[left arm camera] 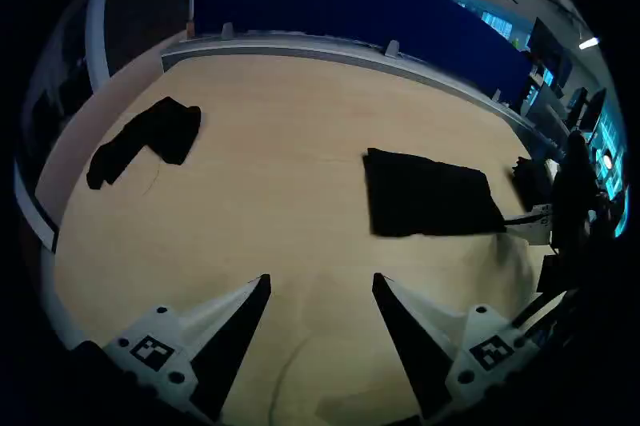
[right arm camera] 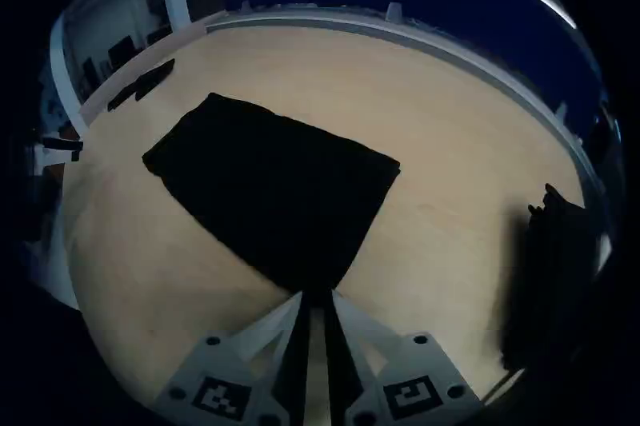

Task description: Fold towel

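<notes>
While lying flat on the pale wooden table (right arm camera: 448,122), looks like a neat dark rectangle: black towel (right arm camera: 272,194), near the middle of the tabletop. Met at its near corner by the right gripper (right arm camera: 318,296), fingers pressed almost together with just a thin slit between, seeming to pinch that corner. Seen in the left gripper view too, off to the right, with the right gripper at its right-hand edge. Closer in, left gripper (left arm camera: 320,282) spread wide over bare wood, holding nothing, well apart from the towel. Farther left, another dark cloth (left arm camera: 148,138) in a crumpled heap. Off to the right, a dark pile (right arm camera: 552,266) by the table's edge. Behind it all, a blue wall (left arm camera: 360,10) along the back of the table.
</notes>
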`<state>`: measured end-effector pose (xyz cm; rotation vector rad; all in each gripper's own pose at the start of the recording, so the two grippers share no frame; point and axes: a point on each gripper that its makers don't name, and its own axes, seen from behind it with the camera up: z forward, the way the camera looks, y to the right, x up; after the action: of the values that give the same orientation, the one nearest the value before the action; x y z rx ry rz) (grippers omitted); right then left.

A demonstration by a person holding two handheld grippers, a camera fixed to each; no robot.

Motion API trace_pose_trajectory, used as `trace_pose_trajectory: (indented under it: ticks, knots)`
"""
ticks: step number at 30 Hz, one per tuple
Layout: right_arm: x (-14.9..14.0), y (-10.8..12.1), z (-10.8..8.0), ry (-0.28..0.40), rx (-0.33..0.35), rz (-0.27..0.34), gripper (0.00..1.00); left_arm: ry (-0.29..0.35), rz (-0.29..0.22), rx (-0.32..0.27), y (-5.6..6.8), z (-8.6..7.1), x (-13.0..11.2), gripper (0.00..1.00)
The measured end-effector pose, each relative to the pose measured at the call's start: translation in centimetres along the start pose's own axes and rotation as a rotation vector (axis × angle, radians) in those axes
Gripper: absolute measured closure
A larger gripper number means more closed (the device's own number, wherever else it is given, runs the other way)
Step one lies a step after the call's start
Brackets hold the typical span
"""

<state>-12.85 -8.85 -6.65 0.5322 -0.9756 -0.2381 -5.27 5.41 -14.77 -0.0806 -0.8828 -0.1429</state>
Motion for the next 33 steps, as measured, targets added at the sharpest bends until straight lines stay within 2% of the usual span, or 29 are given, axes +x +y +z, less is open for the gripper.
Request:
trace_pose_trajectory:
  ticks: [6,15,21,27,33]
  knots:
    - [1.3,-0.1,-0.5,0.027,-0.010,-0.010,0.92,0.002,-0.004,-0.009,0.1,-0.2,0.1,0.06]
    - [7.0,-0.7,-2.9,0.116,-0.025,-0.033,0.92,0.028,-0.022,-0.016,-0.5,-0.7,1.1,0.06]
    - [12.2,-2.3,-4.1,0.181,-0.028,-0.098,0.92,0.052,-0.038,-0.020,-1.0,-1.4,1.9,0.06]
    - [16.6,-4.8,-4.8,0.232,-0.016,-0.181,0.92,0.062,-0.054,-0.035,-1.1,-1.9,2.1,0.06]
    - [17.7,-6.8,-3.8,0.215,-0.004,-0.237,0.92,0.068,-0.069,-0.049,-1.3,-2.2,2.0,0.06]
